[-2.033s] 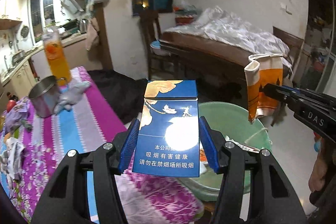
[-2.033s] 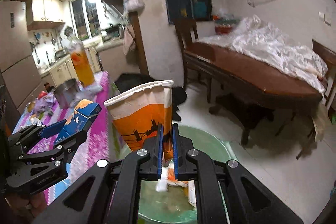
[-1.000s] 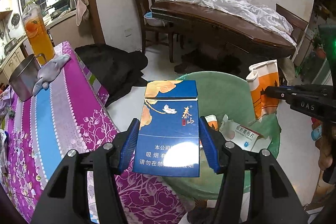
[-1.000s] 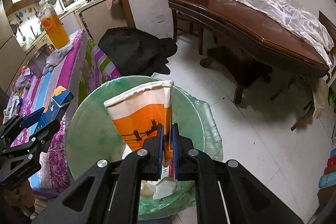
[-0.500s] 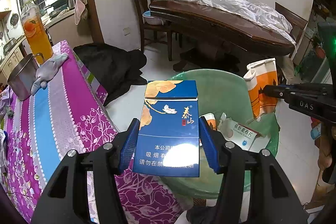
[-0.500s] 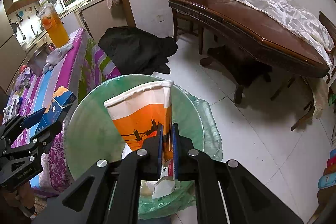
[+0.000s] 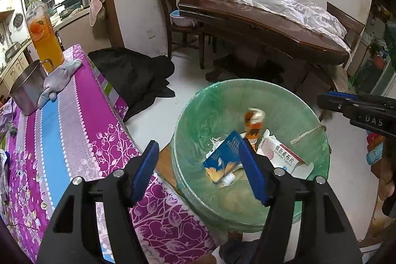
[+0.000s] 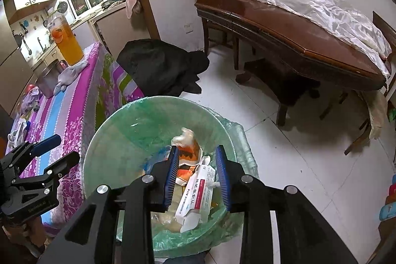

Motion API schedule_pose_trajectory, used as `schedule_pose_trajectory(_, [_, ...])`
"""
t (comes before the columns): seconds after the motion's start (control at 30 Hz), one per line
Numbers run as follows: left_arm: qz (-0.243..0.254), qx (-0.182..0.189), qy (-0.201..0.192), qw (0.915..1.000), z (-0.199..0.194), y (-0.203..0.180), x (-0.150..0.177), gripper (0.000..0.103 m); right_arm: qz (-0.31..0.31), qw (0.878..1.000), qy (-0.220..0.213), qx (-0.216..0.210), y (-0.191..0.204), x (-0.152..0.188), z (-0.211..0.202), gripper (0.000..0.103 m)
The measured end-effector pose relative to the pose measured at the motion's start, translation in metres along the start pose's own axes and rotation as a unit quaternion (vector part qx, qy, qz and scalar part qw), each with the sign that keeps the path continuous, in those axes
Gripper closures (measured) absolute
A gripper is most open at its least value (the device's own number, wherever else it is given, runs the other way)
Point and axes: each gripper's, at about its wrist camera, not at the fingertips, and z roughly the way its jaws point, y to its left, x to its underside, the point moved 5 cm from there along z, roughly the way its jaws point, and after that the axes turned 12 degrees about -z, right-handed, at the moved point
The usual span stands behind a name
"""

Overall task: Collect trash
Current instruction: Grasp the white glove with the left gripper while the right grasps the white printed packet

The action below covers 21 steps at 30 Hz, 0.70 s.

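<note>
- The blue pack (image 7: 222,160) is in mid-drop inside the green-lined bin (image 7: 319,152), lower centre of the left wrist view, blurred and clear of both pads.
- The orange paper cup (image 8: 189,147) is blurred too, over the trash in the bin at the centre of the right wrist view; it touches neither pad.
- A white medicine box (image 8: 198,192) lies in the bin just below the cup.
- The left gripper (image 7: 198,172) has its jaws opening, about mid-width, with nothing between them.
- The right gripper (image 8: 198,177) also has its jaws opening, a narrower gap, and grips nothing.
- To do this release well, I judge both grippers should keep over the bin's mouth until both pieces settle, so neither clips the rim and bounces out.
- Lifting straight up before swinging off would keep the pads from snagging the liner.
- The purple tablecloth (image 7: 74,128) fills the left of the frame, touching the bin's side; more trash may lie there.
- A juice bottle (image 7: 43,38) and steel pot (image 7: 23,93) stand at its upper left, well apart from the bin.
</note>
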Motion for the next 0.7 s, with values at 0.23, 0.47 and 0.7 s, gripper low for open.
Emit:
schedule_pose_trajectory(0.23, [-0.002,0.002,-0.005,1.0,-0.009,0.008,0.002,0.039,-0.008,1.0,-0.016,-0.001,0.011,0.0,-0.013,0.064])
schedule_pose_trajectory(0.47, [-0.011,-0.011,-0.015,0.9998,-0.023,0.037,0.006,0.039,-0.031,0.995,-0.093,-0.014,0.052,0.001,-0.048,0.036])
schedule_pose_trajectory(0.7, [-0.046,-0.039,-0.033,0.9976,-0.044,0.104,0.009,0.039,-0.072,0.984,-0.148,-0.068,0.136,0.002,-0.067,0.03])
